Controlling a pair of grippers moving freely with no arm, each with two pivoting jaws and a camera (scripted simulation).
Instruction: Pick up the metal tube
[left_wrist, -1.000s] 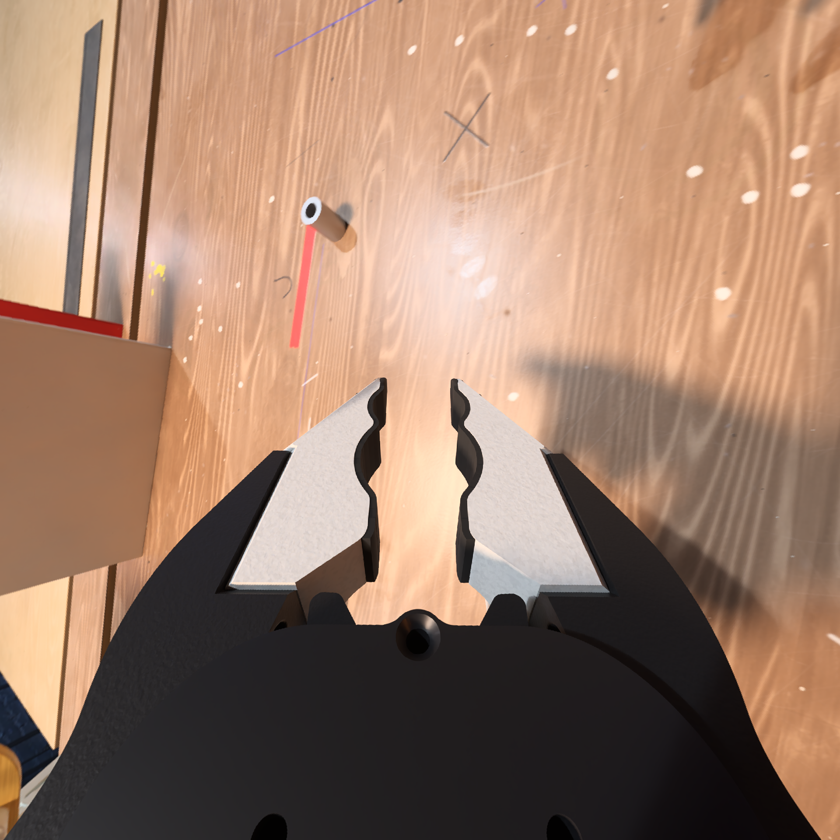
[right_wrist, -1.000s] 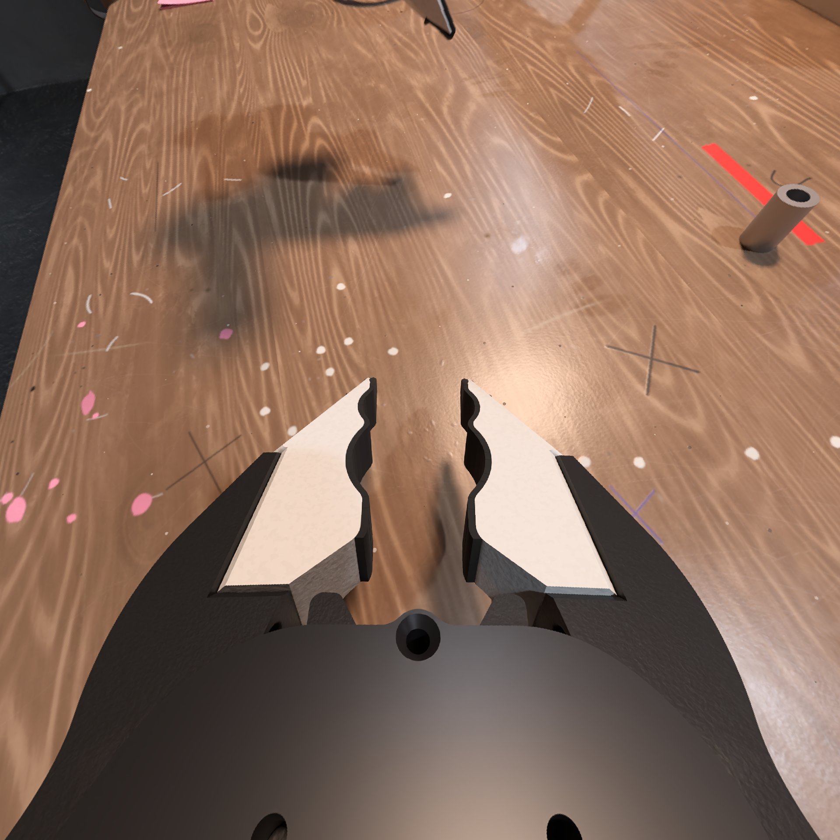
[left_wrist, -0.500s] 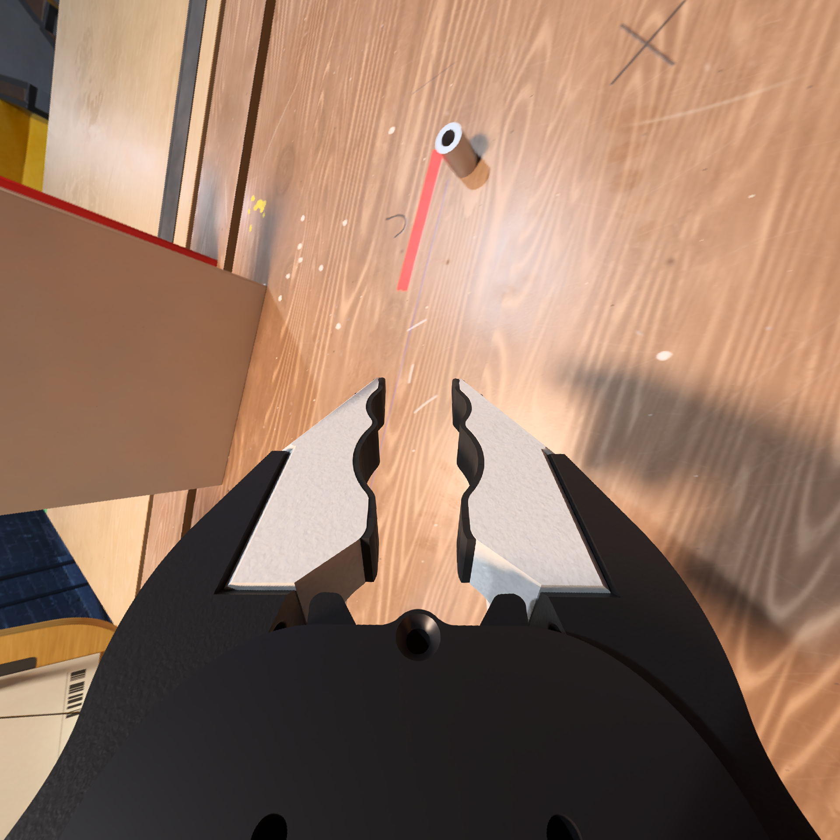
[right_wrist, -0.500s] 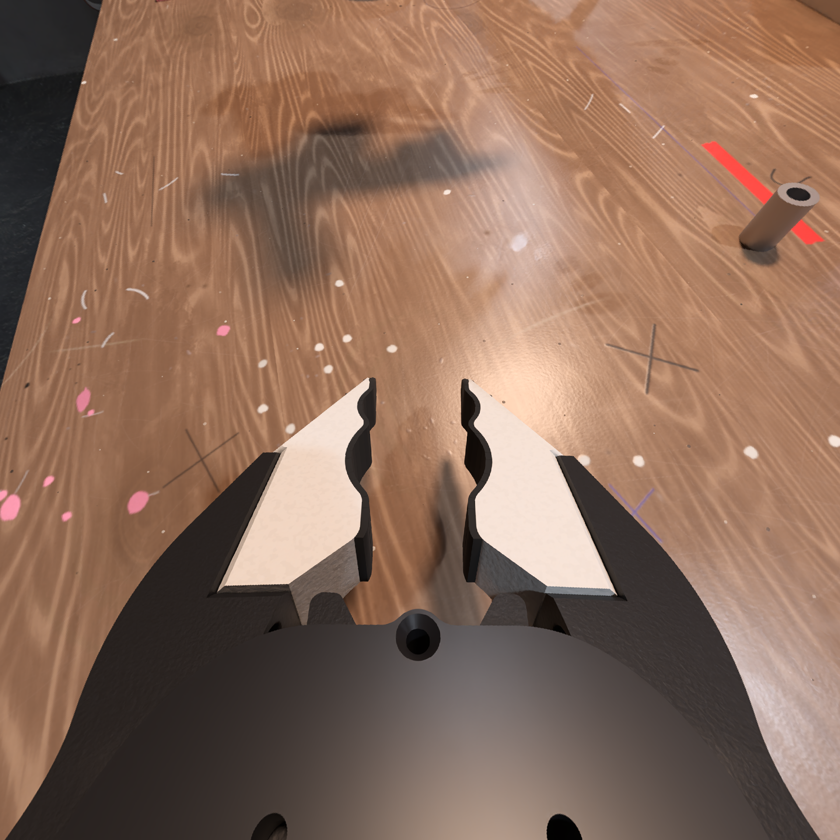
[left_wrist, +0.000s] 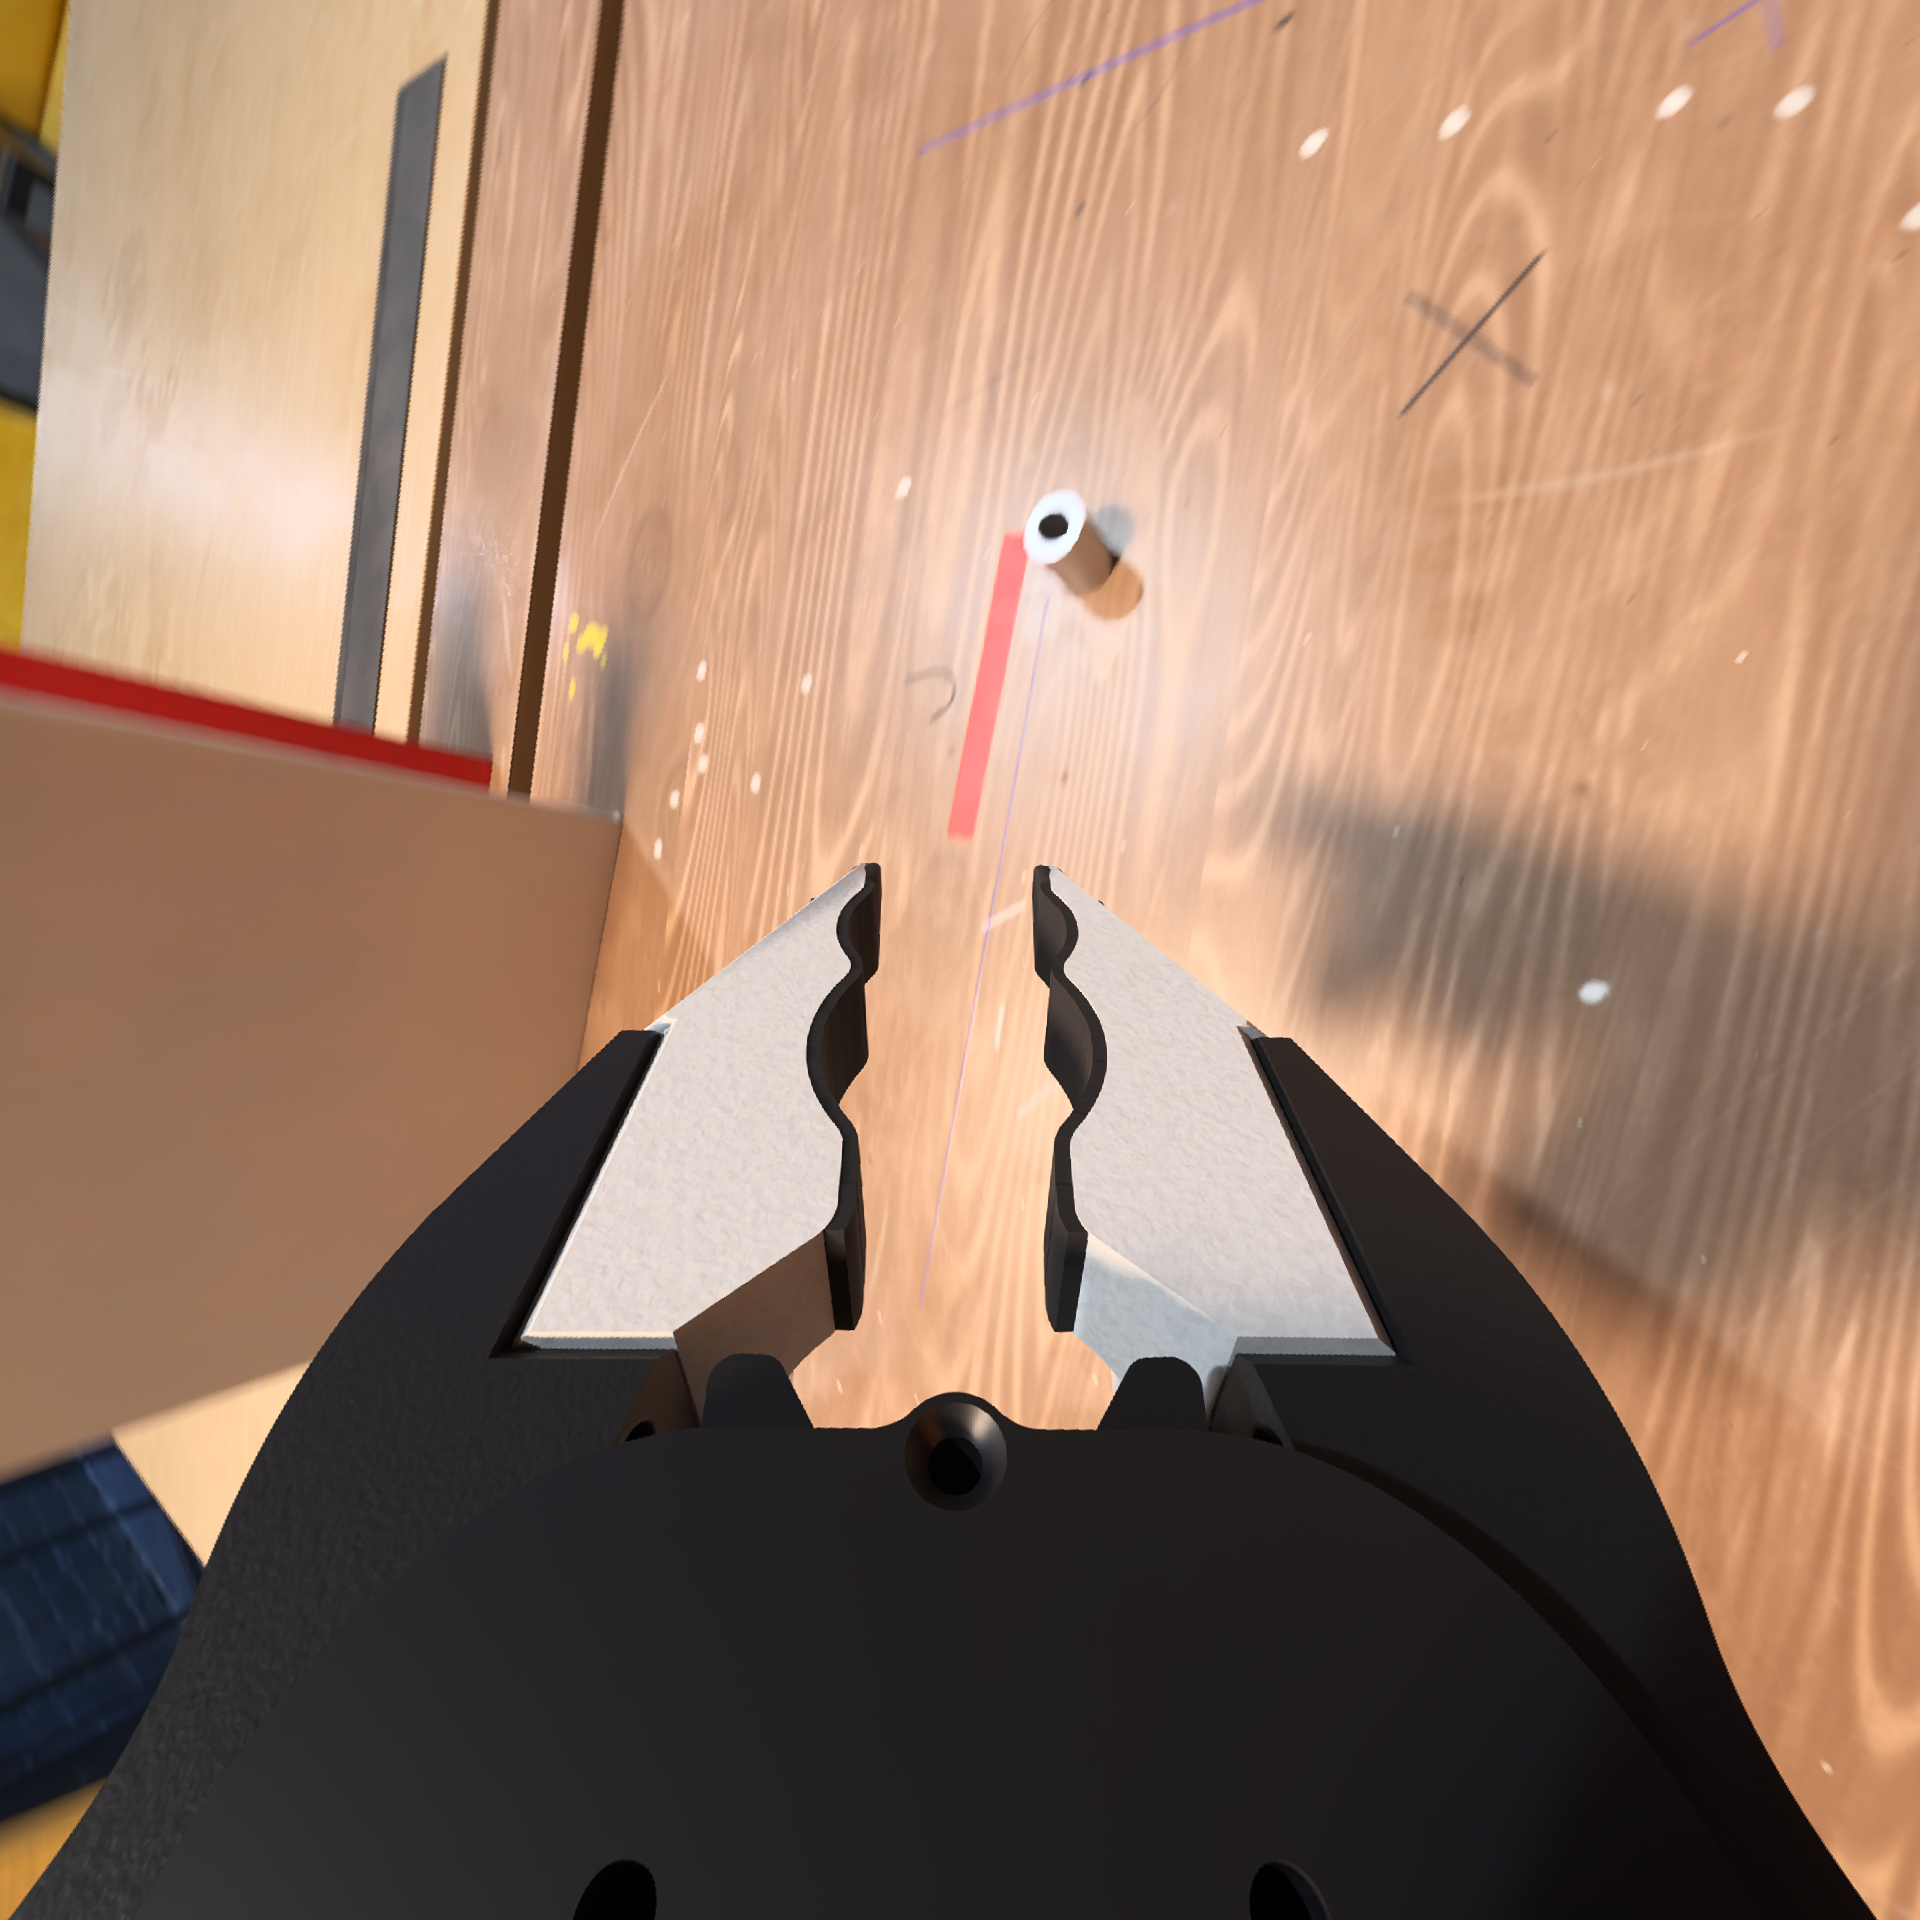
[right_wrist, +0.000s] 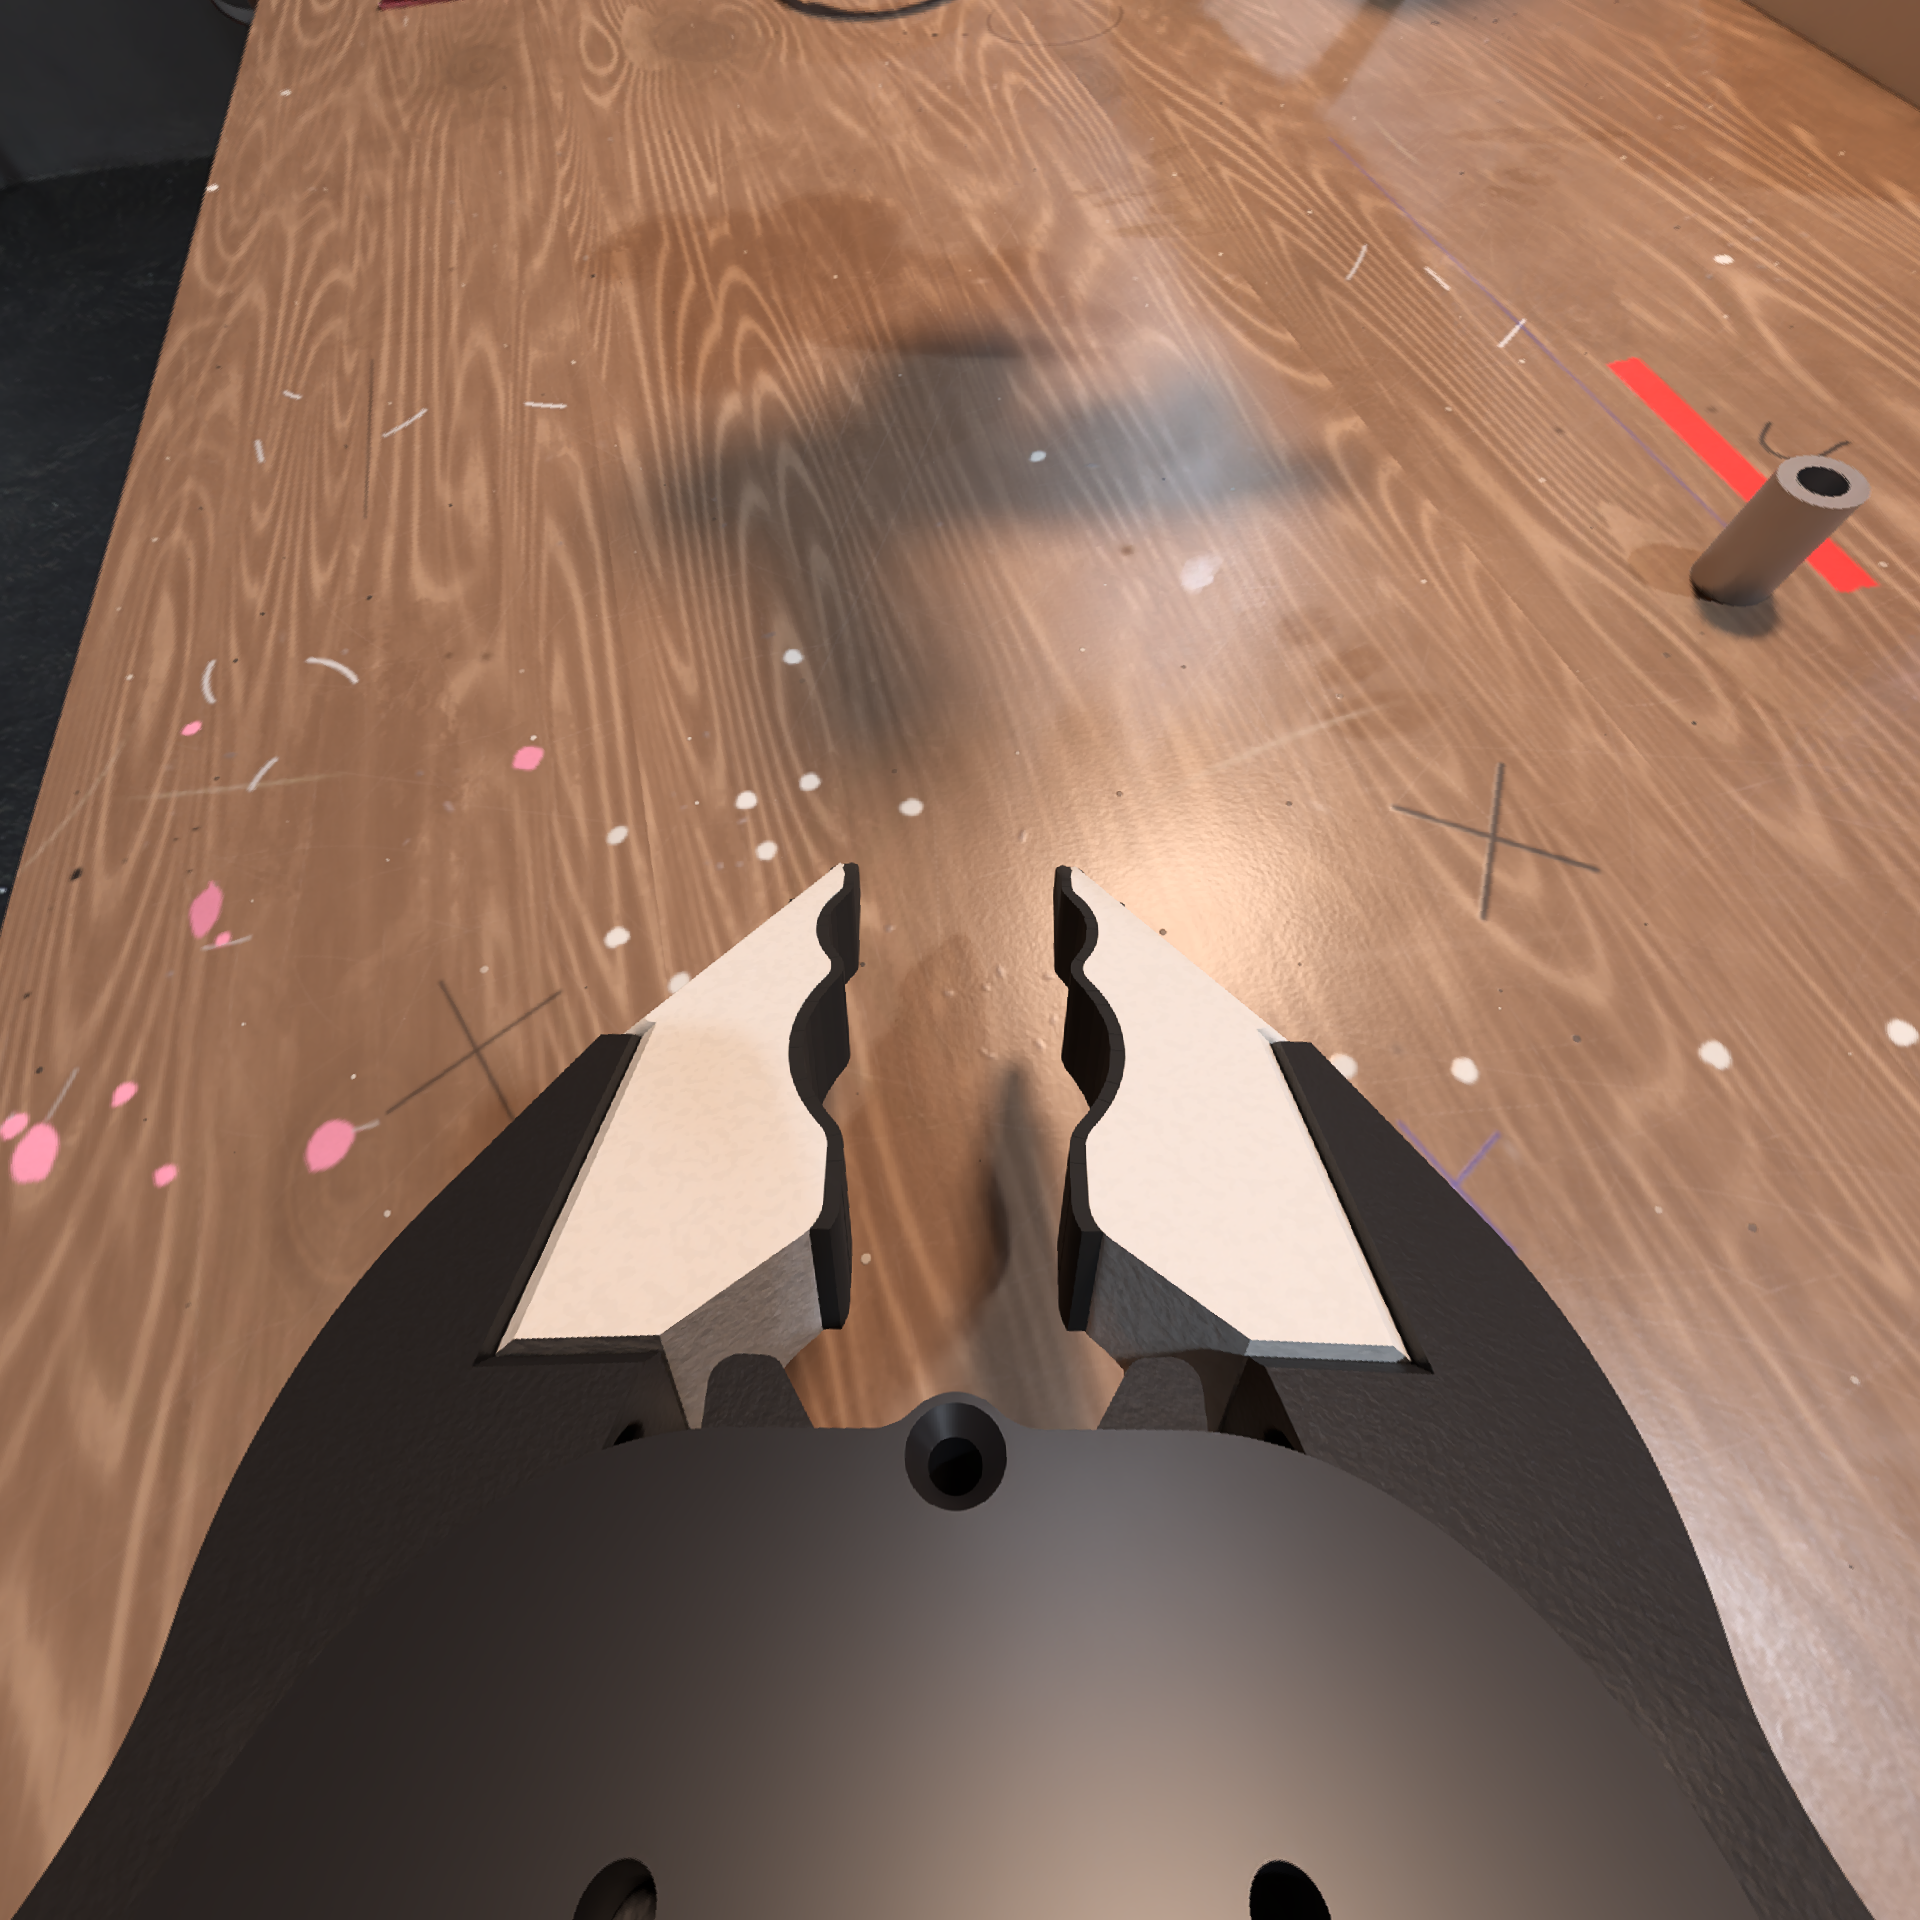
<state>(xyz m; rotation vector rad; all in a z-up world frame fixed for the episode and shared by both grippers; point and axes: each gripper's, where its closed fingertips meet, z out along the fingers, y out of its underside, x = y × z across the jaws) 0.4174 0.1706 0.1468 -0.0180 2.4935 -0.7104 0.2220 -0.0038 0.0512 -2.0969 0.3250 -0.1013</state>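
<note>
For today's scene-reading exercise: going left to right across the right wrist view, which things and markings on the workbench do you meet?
Pink paint spots → right gripper → pencilled cross → metal tube, standing upright on the red tape strip, at the right edge.

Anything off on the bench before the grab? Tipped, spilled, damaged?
Nothing stands out. The metal tube stands on end on the wooden bench, at one end of a red tape strip. Paint flecks and pencil crosses are only surface marks. Both the left hand-held gripper and right hand-held gripper are open and empty.
</note>
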